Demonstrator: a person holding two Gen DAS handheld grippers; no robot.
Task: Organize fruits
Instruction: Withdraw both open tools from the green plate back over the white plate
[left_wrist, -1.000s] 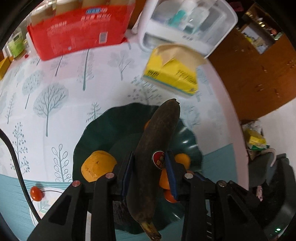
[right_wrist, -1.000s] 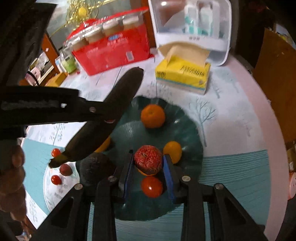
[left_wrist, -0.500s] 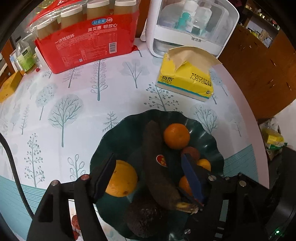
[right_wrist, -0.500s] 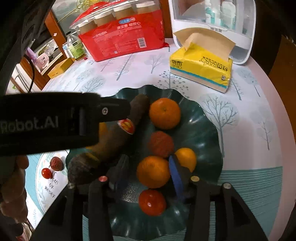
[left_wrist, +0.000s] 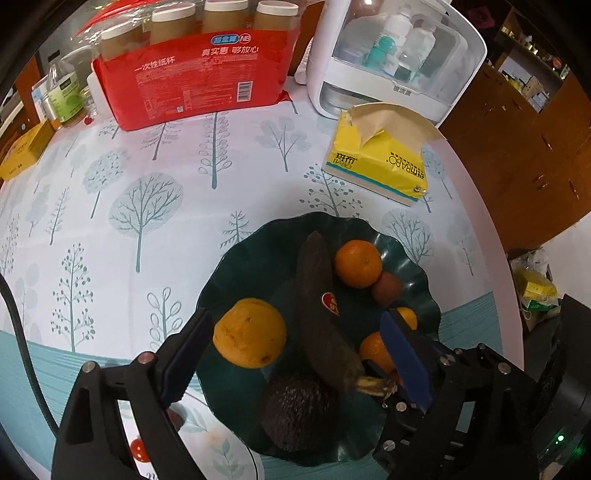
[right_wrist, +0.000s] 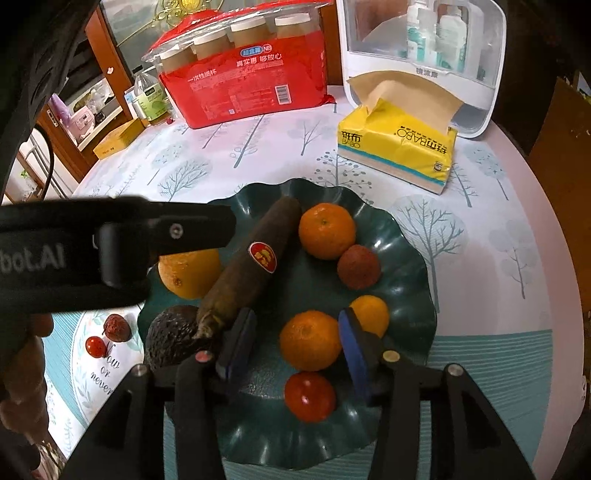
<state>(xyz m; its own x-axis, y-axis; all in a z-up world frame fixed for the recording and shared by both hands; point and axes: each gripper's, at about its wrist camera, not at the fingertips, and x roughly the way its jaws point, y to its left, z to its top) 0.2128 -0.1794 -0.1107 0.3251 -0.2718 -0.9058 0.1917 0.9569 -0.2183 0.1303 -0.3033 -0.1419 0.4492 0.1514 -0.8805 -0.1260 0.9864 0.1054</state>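
Fruits (right_wrist: 319, 345) on green plate (right_wrist: 410, 251) — tree-print tablecloth (left_wrist: 147, 192), wooden cabinets (left_wrist: 524, 122) behind

One green plate (right_wrist: 402, 236), one blackened banana (right_wrist: 255, 266), four oranges (right_wrist: 327, 230), one avocado (right_wrist: 171, 336), one tomato (right_wrist: 309, 397), one lychee (right_wrist: 358, 266)

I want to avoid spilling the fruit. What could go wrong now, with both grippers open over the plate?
1. The banana leans on the avocado, which lies at the rim of the green plate; a nudge might push the avocado off.
2. The right gripper straddles an orange; moving sideways could roll it into the tomato.
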